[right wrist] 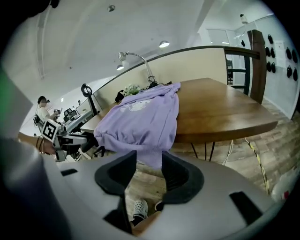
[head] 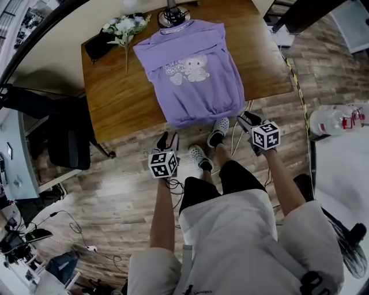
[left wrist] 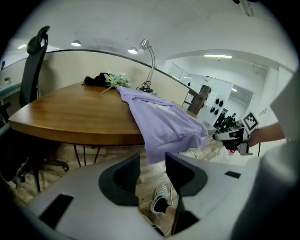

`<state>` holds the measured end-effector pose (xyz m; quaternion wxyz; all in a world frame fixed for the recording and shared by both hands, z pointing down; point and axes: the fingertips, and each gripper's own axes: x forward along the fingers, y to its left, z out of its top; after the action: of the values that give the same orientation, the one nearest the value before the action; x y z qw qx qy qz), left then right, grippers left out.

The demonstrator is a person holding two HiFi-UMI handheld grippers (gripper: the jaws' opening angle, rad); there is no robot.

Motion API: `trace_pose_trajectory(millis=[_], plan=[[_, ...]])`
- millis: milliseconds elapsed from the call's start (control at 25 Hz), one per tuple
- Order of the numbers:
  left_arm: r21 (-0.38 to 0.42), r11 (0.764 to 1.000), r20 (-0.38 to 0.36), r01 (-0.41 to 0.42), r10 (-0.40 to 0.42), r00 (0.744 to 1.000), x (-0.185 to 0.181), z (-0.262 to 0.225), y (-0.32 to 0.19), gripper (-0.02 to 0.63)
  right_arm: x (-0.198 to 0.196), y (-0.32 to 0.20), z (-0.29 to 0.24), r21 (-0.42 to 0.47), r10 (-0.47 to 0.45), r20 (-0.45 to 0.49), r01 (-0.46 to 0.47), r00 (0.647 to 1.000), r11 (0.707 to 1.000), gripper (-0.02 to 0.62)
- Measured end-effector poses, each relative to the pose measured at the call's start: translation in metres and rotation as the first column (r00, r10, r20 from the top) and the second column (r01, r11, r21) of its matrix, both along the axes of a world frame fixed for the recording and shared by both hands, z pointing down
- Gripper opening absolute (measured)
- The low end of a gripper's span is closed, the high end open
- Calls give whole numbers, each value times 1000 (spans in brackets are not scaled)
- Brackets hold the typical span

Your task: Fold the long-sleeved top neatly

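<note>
— Wooden desk [head: 115,103] in front of you; where's the top [head: 193,75] lying?
— Print-up on it, long axis running straight away from your left tool [left wrist: 152,161] and right tool [right wrist: 149,159], collar far, hem drooping off the near edge.
— Which step?
— Reaching for the hem, I'd judge. Both tools stand parted, gripping nothing. Next, pinch one hem corner each, evenly.

Draping the hem [head: 210,115] of the long-sleeved top [head: 196,86] over the surface [head: 115,98], hiding that stretch of the near edge. Keeping the sleeves' lay indistinct among the folds. Rendering the chest print [head: 189,70] too small for reading. Cropping the lamp [head: 173,14] at the head view's top edge. Leaving the dark item [head: 98,45] behind the flowers [head: 124,26] unidentifiable.
</note>
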<state>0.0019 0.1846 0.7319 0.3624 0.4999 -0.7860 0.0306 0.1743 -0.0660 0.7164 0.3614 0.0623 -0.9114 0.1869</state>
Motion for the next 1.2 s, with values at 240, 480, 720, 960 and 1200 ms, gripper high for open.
trace_pose_trajectory(millis=[240,480,720,960,1200], plan=[[-15,1000,-34,-5,5,999,-3,24,-10,179,-8,-5,16,-70,2,35,0,999,998,190],[66,996,-101,-59,65,993,7,29,-26,216,-10,-2,40,-120,-10,23,13,1000,993,240],[72,995,-121,-68,77,990,-1,40,-34,235,-18,1,48,-163,-48,24,51,999,985,261],[92,992,-180,-92,107,978,-3,51,-49,235,-25,-1,50,-227,-12,34,19,999,974,239],[125,986,-155,-108,127,980,-1,43,-44,58,-23,-2,46,-180,-18,40,25,999,983,33]])
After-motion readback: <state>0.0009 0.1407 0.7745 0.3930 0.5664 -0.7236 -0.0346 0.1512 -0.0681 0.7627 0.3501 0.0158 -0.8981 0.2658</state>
